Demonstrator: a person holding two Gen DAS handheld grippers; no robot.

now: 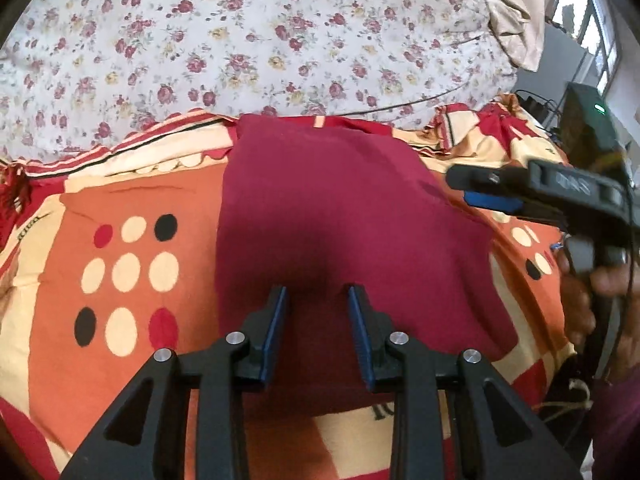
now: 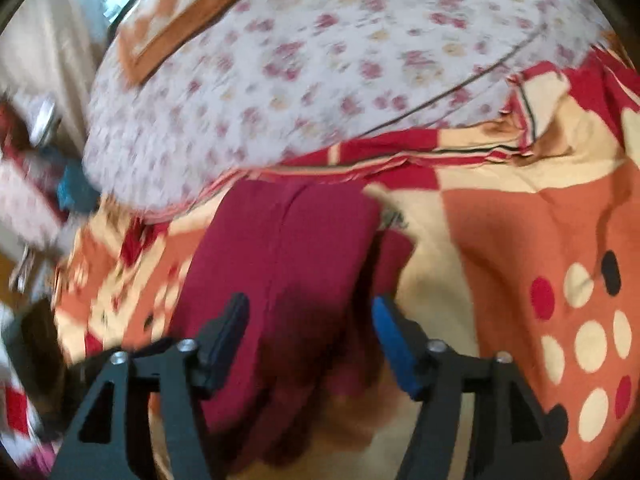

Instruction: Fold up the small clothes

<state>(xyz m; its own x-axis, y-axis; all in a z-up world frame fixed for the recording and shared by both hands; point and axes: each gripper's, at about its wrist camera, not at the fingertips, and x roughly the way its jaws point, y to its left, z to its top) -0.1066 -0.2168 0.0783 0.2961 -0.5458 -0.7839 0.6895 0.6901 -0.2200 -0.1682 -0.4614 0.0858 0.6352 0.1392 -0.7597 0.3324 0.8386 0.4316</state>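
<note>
Left gripper [image 1: 317, 300] wide over cloth [image 1: 340, 220], long axis toward 12 o'clock, nearer than right gripper [image 2: 310, 312], also wide, empty, straddling cloth's edge.

Both wrist views overlook the maroon cloth [image 1: 340, 216] closely.

A home bedroom. Ahead of the gripper, a bed under a patterned blanket [image 1: 132, 264] and a floral sheet [image 1: 248, 40]; further right, a curtain [image 1: 516, 12] beside a window [image 1: 592, 20].
</note>
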